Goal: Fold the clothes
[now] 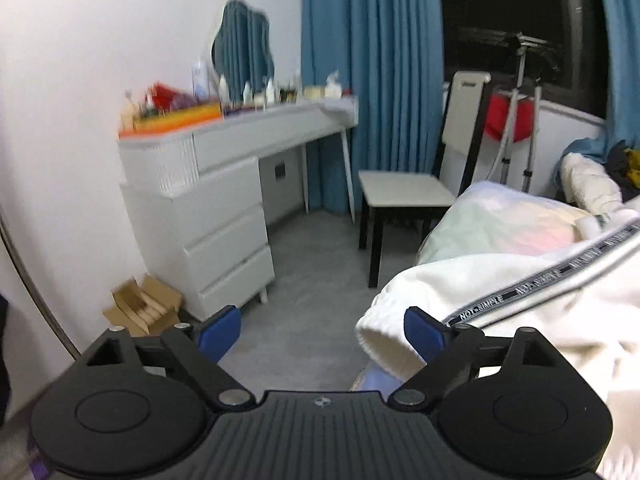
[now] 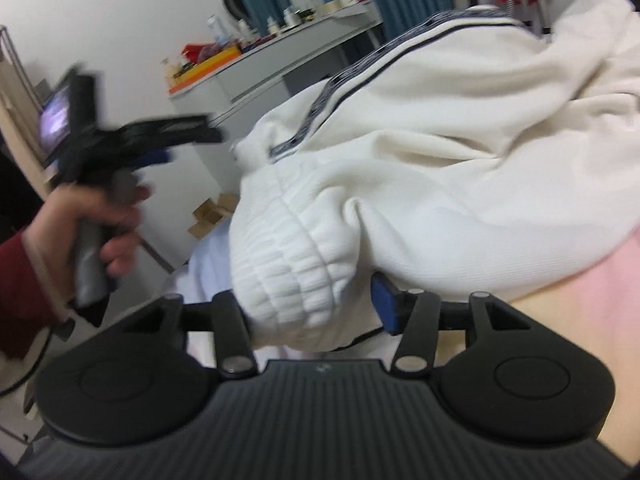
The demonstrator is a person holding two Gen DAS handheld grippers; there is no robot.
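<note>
**Now at the waistband: white track pants between the right jaws**

Clearly spread wide, left gripper (image 1: pixel 322 330), blue pads apart with only grey floor (image 1: pixel 304 280) between them; right-hand pad just touching the ribbed edge of the white track pants (image 1: pixel 500 280) at lower right of the left wrist frame. Black side stripe (image 1: pixel 560 276) lettered "NOT SIMPLE" running up toward the right edge. Pants heaped on a pale bedsheet (image 1: pixel 500 224).

Right gripper (image 2: pixel 310 304) set around the elastic waistband (image 2: pixel 288 264) at lower centre of its frame, jaws open with the bunched fabric between them; left pad hidden behind cloth, so grip cannot be told. Blurred at left of that frame, left hand (image 2: pixel 84 220) in a red sleeve.

Behind, at upper left of the left wrist frame: white dresser (image 1: pixel 224 200); at centre, black-legged chair (image 1: pixel 404 192).
</note>
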